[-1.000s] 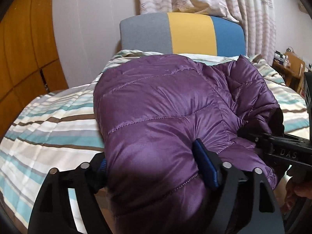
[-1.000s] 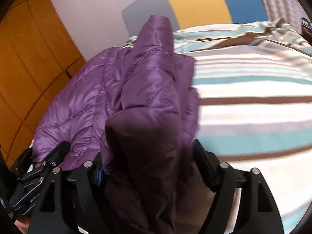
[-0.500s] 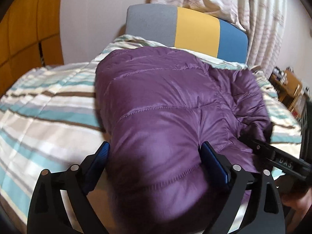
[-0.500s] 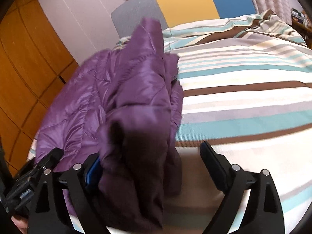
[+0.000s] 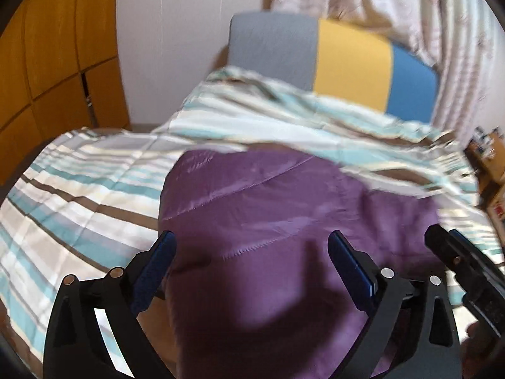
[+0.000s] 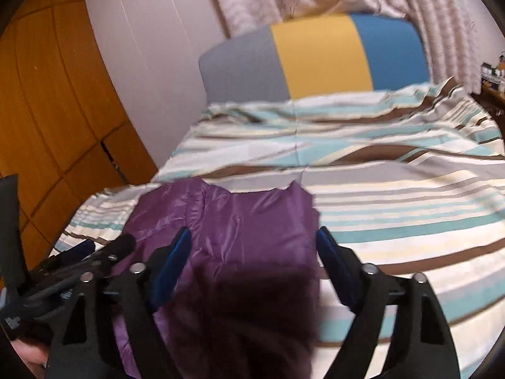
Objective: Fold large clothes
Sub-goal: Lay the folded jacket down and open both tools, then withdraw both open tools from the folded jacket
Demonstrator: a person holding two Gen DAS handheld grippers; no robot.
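Purple jacket [image 5: 284, 221] down on the striped bed [image 5: 79, 189], bunched at six o'clock, fold looking half done. Left tongs [image 5: 249, 265] spread wide, just opened; right tongs [image 6: 252, 259] apart, narrowing around fabric, unclamped. More smoothing likely ahead.

Left gripper [image 5: 251, 259]: black angular plastic frame, blue finger pads [image 5: 348, 265], silver round screws at knuckles, right gripper [image 6: 254, 257]: same black frame, blue pads, silver screws, white lettering on side

Purple quilted jacket [image 5: 284, 221]: glossy, stitched in channels, folded into a compact bundle. Lies flat on the bed, between and beyond both sets of open jaws.
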